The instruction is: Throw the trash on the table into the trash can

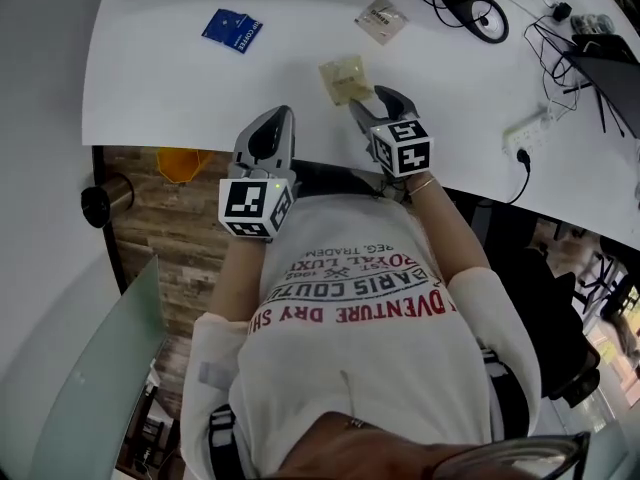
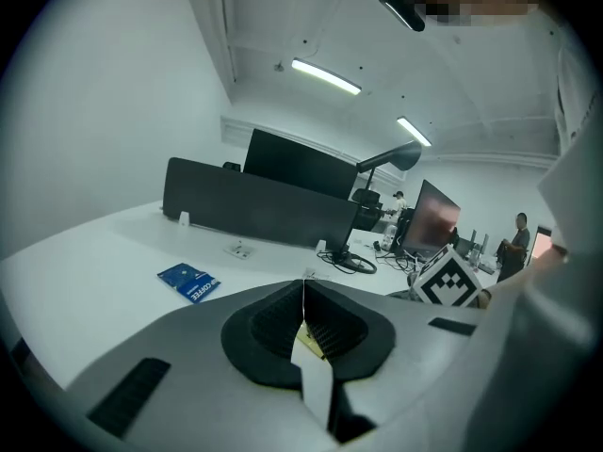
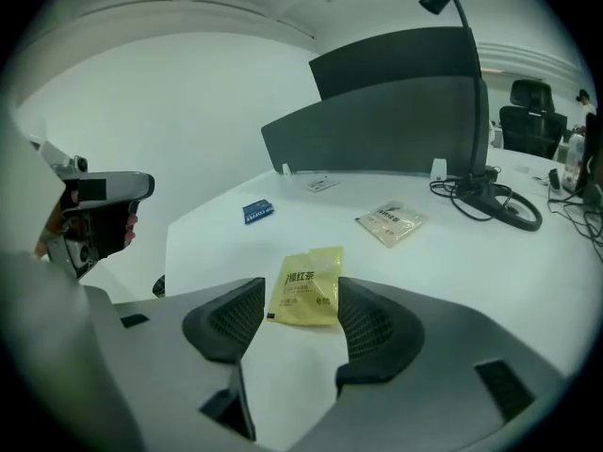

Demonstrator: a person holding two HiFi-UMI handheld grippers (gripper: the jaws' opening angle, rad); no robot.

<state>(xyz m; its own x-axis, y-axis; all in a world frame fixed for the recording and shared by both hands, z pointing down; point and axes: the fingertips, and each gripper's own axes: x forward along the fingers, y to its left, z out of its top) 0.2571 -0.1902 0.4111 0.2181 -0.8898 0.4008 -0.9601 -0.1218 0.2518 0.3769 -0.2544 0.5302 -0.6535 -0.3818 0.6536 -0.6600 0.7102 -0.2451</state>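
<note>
Left gripper (image 1: pixel 272 118) hangs at the white table's (image 1: pixel 160 78) near edge, jaws together. Right gripper (image 1: pixel 375 106) stands jaws apart around a yellow tea sachet (image 1: pixel 345 78), untouched, flat on the table. Blue coffee sachet (image 1: pixel 232 30) lies far left.

- One white surface (image 1: pixel 160 88).
- Four flat packets on it:
  - one blue coffee sachet (image 1: pixel 232 30)
  - one yellow tea sachet (image 1: pixel 345 78)
  - one pale translucent packet (image 1: pixel 381 19)
  - one small whitish packet (image 3: pixel 321 185) at the far side, too small to tell more
- Two grey grippers, the left gripper (image 1: pixel 272 116) and the right gripper (image 1: pixel 368 98), each with two jaws.
- Two black-and-white marker cubes (image 1: pixel 255 206), one on each gripper.
- One white power strip (image 1: pixel 528 130).
- One coil of black cable (image 1: pixel 478 10).
</note>
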